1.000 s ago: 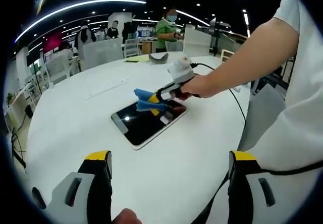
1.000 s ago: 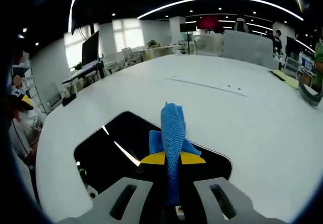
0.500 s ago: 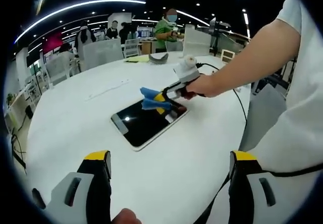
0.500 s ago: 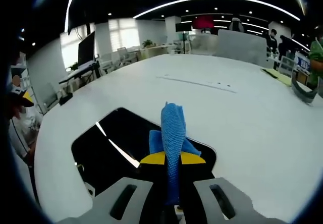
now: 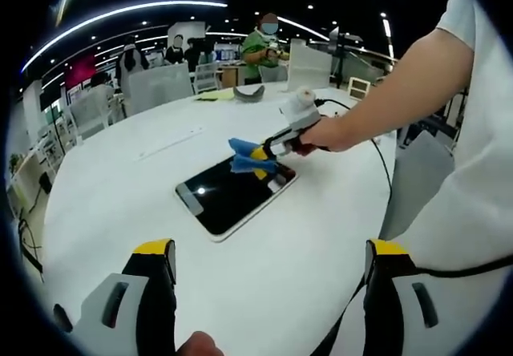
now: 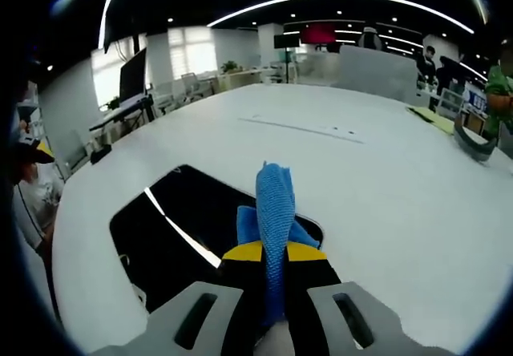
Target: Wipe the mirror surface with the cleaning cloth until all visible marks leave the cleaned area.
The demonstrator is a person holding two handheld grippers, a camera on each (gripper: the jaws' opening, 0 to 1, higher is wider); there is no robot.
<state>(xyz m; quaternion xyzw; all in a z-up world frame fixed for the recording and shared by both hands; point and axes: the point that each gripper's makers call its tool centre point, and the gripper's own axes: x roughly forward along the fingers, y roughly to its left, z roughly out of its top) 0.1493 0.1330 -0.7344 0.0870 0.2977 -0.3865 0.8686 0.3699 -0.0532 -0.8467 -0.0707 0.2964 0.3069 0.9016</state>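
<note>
cloth (image 6: 274,212) upright lengthwise in right tongs (image 6: 274,252), over mirror (image 6: 172,236)

Each gripper (image 6: 274,252) has grey jaws with black, yellow-tipped pads; the person wears a white short-sleeved shirt (image 5: 481,171).

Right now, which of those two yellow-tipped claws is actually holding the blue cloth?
The right gripper, the one reaching over the mirror: its jaws are shut on the blue cloth. The left gripper stands wide open with nothing between its jaws.
</note>
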